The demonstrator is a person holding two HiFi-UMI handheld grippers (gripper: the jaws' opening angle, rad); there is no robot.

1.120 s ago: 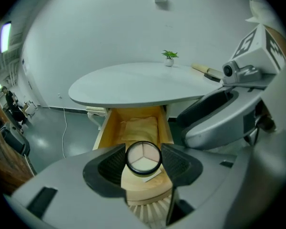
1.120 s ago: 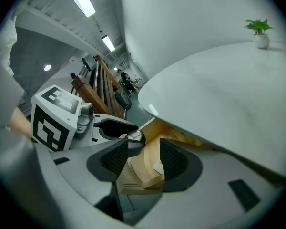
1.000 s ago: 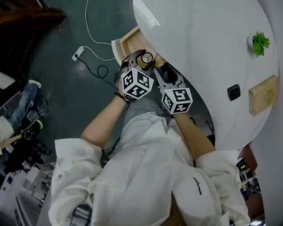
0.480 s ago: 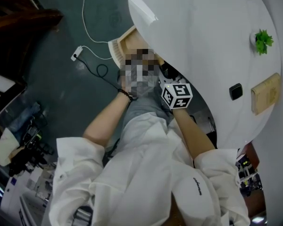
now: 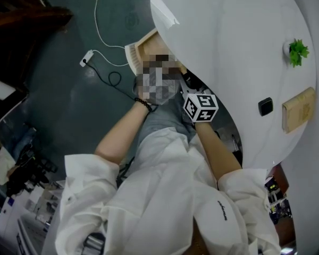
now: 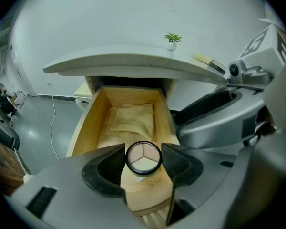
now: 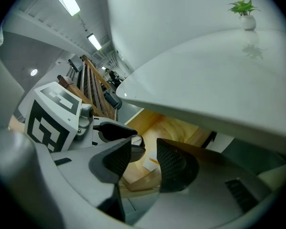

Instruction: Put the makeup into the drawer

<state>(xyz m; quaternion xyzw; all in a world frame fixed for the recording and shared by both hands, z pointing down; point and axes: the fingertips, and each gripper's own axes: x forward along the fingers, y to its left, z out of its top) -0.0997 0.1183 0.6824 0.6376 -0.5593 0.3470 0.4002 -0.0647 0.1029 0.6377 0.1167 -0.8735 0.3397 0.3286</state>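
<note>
Two grippers work at the edge of a big white round table (image 5: 228, 47), and under its rim a wooden drawer (image 6: 86, 123) stands pulled out, likely so that the makeup can be lowered in from above. A folded cream cloth (image 6: 131, 118) lies at the drawer's back, leaving the front of the floor bare as a landing spot.

The left gripper (image 6: 143, 158) hangs over that bare front part, its jaws clamped on a round makeup compact (image 6: 143, 152) with three pale shades. The pads press its black rim from both sides and keep it face up. It has not been released and is above the drawer, not on its floor.

The right gripper (image 7: 144, 159) sits just beside the left one, tucked under the table's overhang. Its jaws stand apart with nothing between them and have just been closing; it seems only to keep out of the way.

Both forearms reach forward from the white sleeves, the left gripper tipped steeply down into the drawer and the right one more shallowly.
</note>
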